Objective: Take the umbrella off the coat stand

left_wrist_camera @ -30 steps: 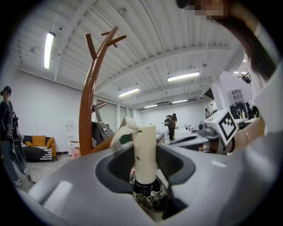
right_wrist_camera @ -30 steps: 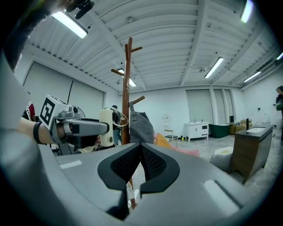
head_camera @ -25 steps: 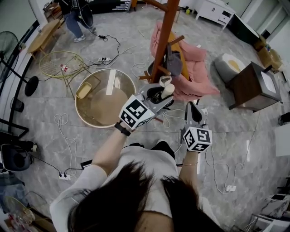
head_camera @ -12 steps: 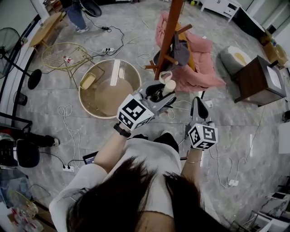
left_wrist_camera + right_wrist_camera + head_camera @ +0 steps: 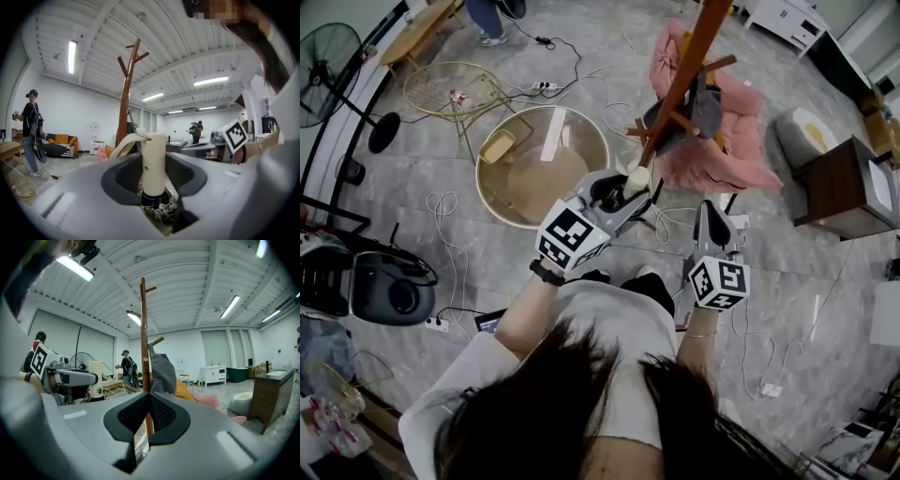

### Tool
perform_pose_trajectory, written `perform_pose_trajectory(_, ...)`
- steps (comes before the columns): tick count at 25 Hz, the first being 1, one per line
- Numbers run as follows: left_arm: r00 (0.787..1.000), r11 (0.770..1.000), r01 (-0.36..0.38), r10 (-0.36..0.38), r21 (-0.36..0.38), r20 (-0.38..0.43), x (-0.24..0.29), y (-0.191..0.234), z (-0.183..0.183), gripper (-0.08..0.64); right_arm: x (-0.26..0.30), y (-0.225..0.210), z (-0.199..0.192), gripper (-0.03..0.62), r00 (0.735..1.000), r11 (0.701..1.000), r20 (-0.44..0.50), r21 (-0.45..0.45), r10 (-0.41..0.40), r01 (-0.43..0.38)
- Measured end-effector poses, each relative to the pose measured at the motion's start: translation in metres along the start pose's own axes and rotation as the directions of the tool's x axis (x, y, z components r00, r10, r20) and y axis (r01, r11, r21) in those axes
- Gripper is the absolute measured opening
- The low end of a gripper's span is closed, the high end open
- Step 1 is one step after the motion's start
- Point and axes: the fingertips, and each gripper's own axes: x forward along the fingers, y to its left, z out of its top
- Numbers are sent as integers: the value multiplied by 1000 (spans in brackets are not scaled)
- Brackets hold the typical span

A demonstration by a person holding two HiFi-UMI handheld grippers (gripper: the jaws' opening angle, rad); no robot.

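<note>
Likely a lab: floor cables (image 5: 441,202), strip lights (image 5: 211,80)

umbrella (image 5: 153,159): cream handle, black collar under it, pale fabric, print too unclear to tell. left gripper (image 5: 153,178), right gripper (image 5: 149,416): grey shells, black pads. marker cube (image 5: 570,236) on each: black-and-white squares. coat stand (image 5: 680,80): red-brown wood. grey bag (image 5: 705,105) on the stand. pink cushions (image 5: 727,164) just right of the stand. round table (image 5: 479,169) left of the stand: gold rim, clear top. further left, yellow wire table (image 5: 431,86). dark brown cabinet (image 5: 834,192) well right of the stand. floor (image 5: 469,253): grey marble.
</note>
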Motion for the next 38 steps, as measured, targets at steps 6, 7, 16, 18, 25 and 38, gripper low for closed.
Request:
perform_pose_trajectory(6,995,996,-87,87,-3,-45,-24,20,-21,206,13,17,-11,3,999,999,-21,7,40,-40)
perform_pose_trajectory(7,994,995,-98,98,-9,-51,-27,23,-25,206,15,19,-12,3,999,999,-25,6,45,-45)
perform_pose_trajectory(16,982,984,-171,165,-59,-92,-47,41,-52,206,27,31,-16,3,995,996,-47,13,91,-91)
perform_pose_trajectory(18,979,981,-183,177,-61,-100,-49,45,-56,204,28,31,-19,3,994,995,-57,17,95,-94)
perform_pose_trajectory(25,973,975,-212,204,-66,-109,-56,57,-60,204,29,29,-23,3,994,996,-64,22,93,-92)
perform_pose_trajectory(38,977,979,-195,189,-63,-98,-55,60,-55,204,29,25,-20,2,995,996,-60,16,85,-84)
